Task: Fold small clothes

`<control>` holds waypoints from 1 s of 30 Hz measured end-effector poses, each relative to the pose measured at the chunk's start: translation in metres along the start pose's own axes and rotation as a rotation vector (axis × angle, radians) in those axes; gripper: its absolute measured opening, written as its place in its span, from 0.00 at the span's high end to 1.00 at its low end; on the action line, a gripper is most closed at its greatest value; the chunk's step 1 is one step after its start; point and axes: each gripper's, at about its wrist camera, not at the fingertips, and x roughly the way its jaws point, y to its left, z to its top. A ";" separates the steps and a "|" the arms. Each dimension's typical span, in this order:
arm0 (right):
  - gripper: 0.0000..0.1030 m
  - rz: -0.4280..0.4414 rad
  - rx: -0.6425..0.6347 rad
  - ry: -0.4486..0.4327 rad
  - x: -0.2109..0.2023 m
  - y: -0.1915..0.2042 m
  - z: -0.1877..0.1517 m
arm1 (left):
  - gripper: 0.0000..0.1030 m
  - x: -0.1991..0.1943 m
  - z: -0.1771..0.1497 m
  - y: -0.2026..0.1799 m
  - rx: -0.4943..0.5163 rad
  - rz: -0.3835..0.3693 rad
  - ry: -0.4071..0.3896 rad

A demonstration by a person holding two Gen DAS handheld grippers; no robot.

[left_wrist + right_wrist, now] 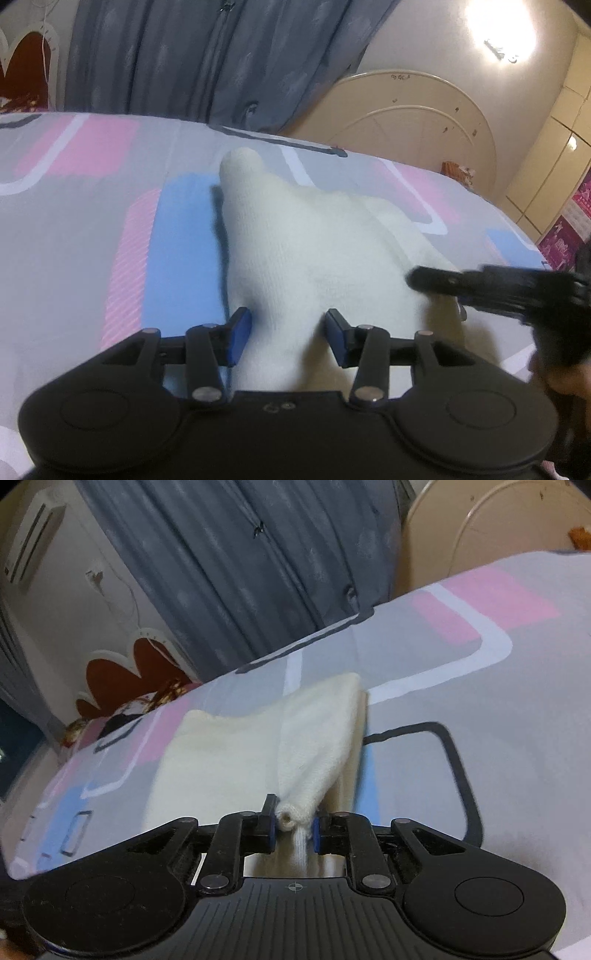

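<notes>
A small cream-white knitted garment (295, 236) lies on the patterned bed sheet (74, 206). My left gripper (289, 334) is open, its blue pads on either side of the garment's near end, which lies between them. In the right wrist view my right gripper (293, 825) is shut on a bunched corner of the white garment (240, 753) and lifts that edge off the sheet. The right gripper also shows in the left wrist view (480, 284), at the garment's right side.
The bed sheet (498, 701) is grey with pink, blue and white shapes. Grey-blue curtains (207, 55) hang beyond the bed. A cream arched headboard (413, 114) and wardrobe stand at the right. A red and white headboard (122, 672) is at the left.
</notes>
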 end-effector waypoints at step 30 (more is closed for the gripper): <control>0.90 -0.055 -0.003 -0.035 -0.077 0.017 -0.029 | 0.64 -0.034 0.017 -0.014 0.013 -0.057 -0.073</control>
